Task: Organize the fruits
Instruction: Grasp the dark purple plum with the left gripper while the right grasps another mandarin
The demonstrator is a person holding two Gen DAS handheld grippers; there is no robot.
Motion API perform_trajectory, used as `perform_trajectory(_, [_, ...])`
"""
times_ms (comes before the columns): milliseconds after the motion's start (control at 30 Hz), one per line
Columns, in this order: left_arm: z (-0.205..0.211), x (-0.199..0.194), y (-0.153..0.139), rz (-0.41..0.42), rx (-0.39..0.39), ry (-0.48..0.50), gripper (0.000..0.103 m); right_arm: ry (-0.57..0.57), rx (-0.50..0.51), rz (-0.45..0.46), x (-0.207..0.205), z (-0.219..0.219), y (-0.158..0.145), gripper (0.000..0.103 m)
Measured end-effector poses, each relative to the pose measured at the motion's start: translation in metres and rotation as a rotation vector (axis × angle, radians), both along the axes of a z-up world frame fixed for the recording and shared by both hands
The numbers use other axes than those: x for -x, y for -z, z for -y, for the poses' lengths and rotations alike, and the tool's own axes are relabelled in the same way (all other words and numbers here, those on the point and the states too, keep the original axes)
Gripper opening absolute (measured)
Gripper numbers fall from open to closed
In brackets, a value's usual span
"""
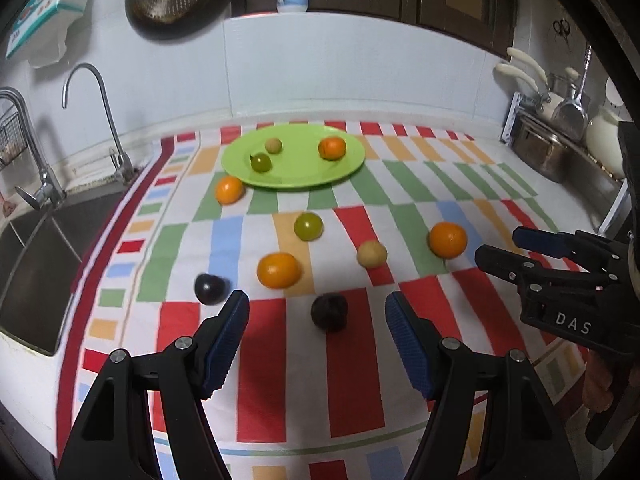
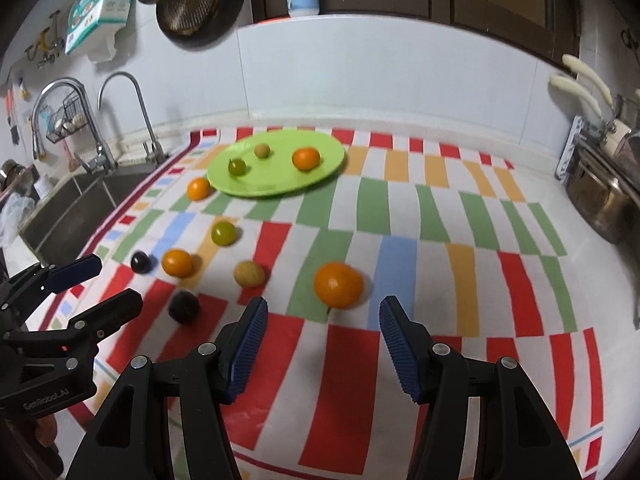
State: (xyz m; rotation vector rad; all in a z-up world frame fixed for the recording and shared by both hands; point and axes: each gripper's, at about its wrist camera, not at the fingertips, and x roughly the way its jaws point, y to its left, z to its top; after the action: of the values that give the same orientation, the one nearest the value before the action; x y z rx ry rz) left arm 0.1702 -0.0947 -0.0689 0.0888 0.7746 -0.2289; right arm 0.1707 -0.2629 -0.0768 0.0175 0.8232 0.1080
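Observation:
A green plate (image 1: 296, 176) (image 2: 320, 176) at the back of the striped cloth holds an orange (image 1: 332, 148), a green fruit (image 1: 261, 162) and a small tan fruit (image 1: 273, 145). Loose on the cloth lie three oranges (image 1: 229, 189) (image 1: 278, 270) (image 1: 448, 239), a green fruit (image 1: 308, 226), a tan fruit (image 1: 372, 254) and two dark fruits (image 1: 209, 289) (image 1: 329, 312). My left gripper (image 1: 317, 312) is open, with the nearer dark fruit between its fingertips. My right gripper (image 2: 323, 320) is open just short of an orange (image 2: 338, 284); it also shows in the left wrist view (image 1: 498, 248).
A steel sink (image 1: 36, 248) with two taps (image 1: 100, 120) lies to the left of the cloth. A metal pot (image 2: 600, 196) and utensil rack (image 1: 532, 80) stand at the right. A white backsplash (image 1: 360, 64) closes the back. The left gripper shows at the left of the right wrist view (image 2: 108, 284).

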Motion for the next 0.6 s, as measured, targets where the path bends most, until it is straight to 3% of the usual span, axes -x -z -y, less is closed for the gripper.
perform_trajectory(333, [0.004, -0.014, 0.031, -0.058, 0.004, -0.016, 0.068, -0.029, 0.006, -0.047, -0.022, 0.003, 0.03, 0.059])
perform_trajectory(600, [0.005, -0.026, 0.04, -0.079, 0.025, -0.024, 0.052, -0.021, -0.026, -0.081, -0.047, 0.003, 0.045, 0.052])
